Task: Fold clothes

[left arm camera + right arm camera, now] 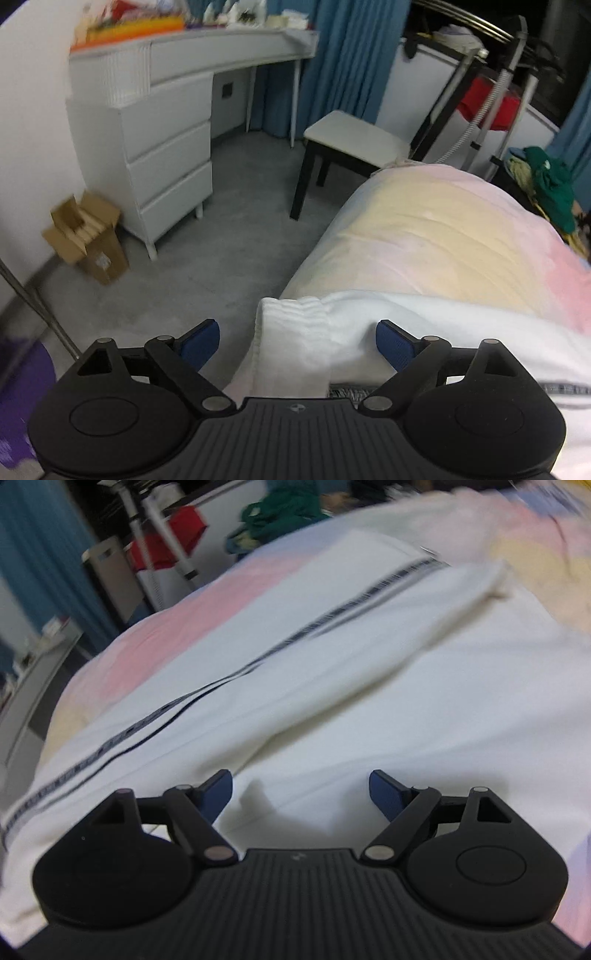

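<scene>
- White knit garment (332, 672) lies spread on the bed (443, 229), over a pastel pink-and-yellow blanket; a dark patterned stripe (229, 679) runs along its length in the right wrist view.
- Ribbed cuff or hem end (291, 332) sits at the bed's corner, seen in the left wrist view; which part of the garment it is I cannot say for sure.
- Left gripper (297, 345): jaws apart, blue pads either side of the ribbed end, not pressing on it. Nothing gripped.
- Right gripper (301, 797): jaws apart above the plain white cloth, pads clear of it. Nothing gripped. View is blurred.
- Step in hand, as judged: taking hold of the garment's near end with both grippers, ahead of a fold.
- To do it well:
  - Left: bring the pads down so the ribbed end sits well in between them, then close on the garment alone, not the blanket under it.
  - Right: pick an edge or a raised crease; flat cloth gives the pads little to bite.
  - Keep the two holds level so the stripe stays straight.
- Risk: the corner hangs near the bed's edge; a weak pinch could let it slide toward the floor (221, 240).
</scene>
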